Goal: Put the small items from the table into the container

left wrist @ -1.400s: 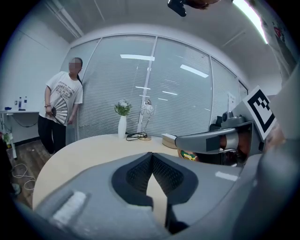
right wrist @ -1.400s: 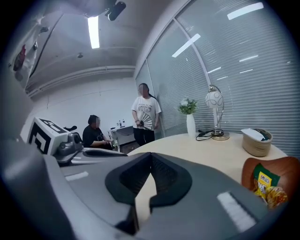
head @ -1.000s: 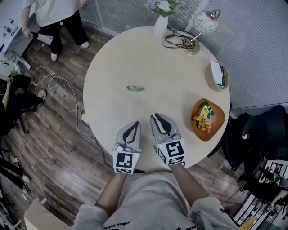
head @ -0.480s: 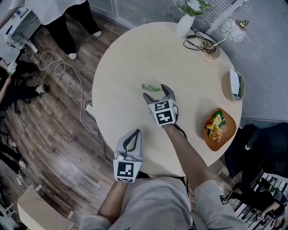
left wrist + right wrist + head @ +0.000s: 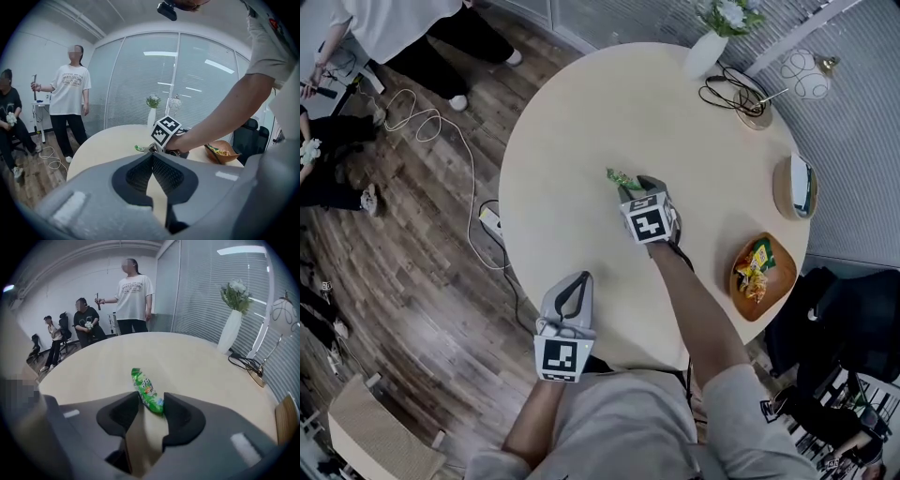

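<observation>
The green candy packet (image 5: 147, 392) looks light, thin and crinkly. Its slick film will likely bend or skid rather than resist, so we judge a pinch across its narrow near end the safest hold. It lies flat on the surface (image 5: 572, 131), well to the left of the wooden bowl (image 5: 778, 281). The right gripper (image 5: 637, 186) has that near end between its fingers, which are closing but do not visibly squeeze it yet. The left gripper (image 5: 574, 279) hangs farther left of the bowl, fingers pressed together on nothing. The right gripper view shows the packet in the gap. The head view hides most of it but shows the bowl, holding snack packets (image 5: 755, 267), which the right gripper view misses.
</observation>
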`<state>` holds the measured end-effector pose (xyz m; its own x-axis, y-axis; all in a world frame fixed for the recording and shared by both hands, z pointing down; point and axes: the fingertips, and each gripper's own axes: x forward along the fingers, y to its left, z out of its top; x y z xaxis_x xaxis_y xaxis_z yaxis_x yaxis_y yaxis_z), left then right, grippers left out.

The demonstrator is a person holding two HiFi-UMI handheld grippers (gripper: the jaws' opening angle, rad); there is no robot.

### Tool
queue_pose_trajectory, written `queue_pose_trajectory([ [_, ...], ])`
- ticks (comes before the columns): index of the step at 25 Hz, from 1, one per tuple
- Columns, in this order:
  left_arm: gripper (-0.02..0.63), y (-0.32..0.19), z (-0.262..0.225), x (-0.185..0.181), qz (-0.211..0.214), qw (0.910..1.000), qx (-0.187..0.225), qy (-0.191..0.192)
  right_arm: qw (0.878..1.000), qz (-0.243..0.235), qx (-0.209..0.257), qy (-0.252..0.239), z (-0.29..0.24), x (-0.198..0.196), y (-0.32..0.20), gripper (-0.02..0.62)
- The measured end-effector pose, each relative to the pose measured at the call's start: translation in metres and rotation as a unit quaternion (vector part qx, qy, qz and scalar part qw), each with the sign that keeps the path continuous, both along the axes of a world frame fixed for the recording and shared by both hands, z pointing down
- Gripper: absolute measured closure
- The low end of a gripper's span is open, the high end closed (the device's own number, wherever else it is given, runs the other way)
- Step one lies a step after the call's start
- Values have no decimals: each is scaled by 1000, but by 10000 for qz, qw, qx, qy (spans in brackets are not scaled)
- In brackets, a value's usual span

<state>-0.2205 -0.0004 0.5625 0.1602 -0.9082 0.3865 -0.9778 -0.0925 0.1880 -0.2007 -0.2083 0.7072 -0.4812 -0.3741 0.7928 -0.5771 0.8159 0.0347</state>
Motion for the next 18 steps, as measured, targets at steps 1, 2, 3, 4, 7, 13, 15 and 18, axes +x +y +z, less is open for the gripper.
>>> queue_pose_trajectory([
  [1,611,0,1,-1,11,10000,-8,-16,10000,-24,-36,18,0,-1,3,442],
  [2,611,0,1,-1,18,10000,-8,-20,10000,-64,-52,47,0,-2,6,451],
  [3,611,0,0,-1,24,10000,-1,-17,9999,-113,-65,80,1,-2,9,460],
  [4,611,0,0,0,33,10000,5,-17,9998,-166,-87,114,1,-2,12,478],
  [7,611,-1,-3,2,55,10000,37,0,9993,-292,-165,173,2,0,22,509],
  [13,611,4,-7,12,207,9998,69,-22,9987,-498,-89,107,-12,6,40,535],
  [15,611,7,-9,16,296,9995,85,-41,9985,-541,22,35,-24,10,44,537],
  [18,611,7,-12,21,445,9989,122,-89,9976,-612,287,-112,-46,18,46,538],
])
